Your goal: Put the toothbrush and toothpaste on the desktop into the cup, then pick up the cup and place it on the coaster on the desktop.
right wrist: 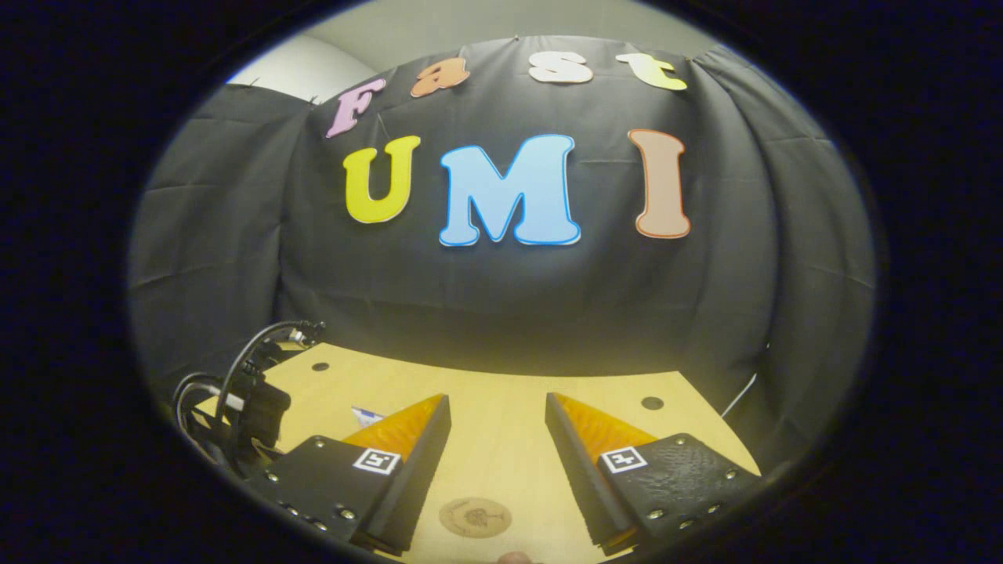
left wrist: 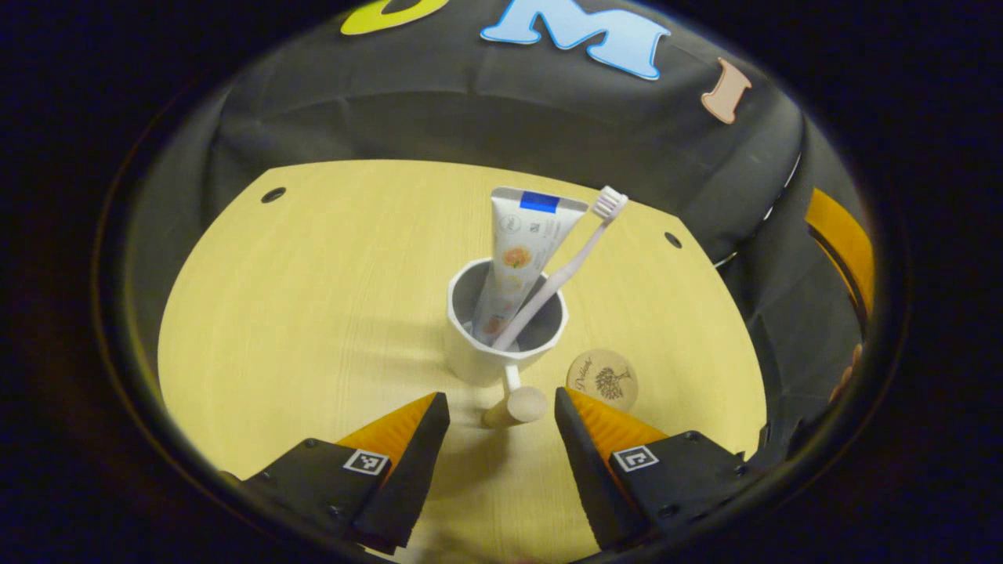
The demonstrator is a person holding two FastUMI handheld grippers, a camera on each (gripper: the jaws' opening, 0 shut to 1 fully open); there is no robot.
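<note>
In the left gripper view a white cup stands upright on the wooden desktop, holding a white toothpaste tube and a pale toothbrush that lean to the right. The cup's wooden handle points toward my left gripper, which is open with the handle's end between its fingertips, not pressed. A round wooden coaster lies just right of the cup. In the right gripper view my right gripper is open and empty, held above the coaster.
The black cloth wall closes off the desk's far side. Small round holes mark the desktop's far corners. In the right gripper view the other gripper's body with black cables shows at the left. The desk's right edge runs close to the coaster.
</note>
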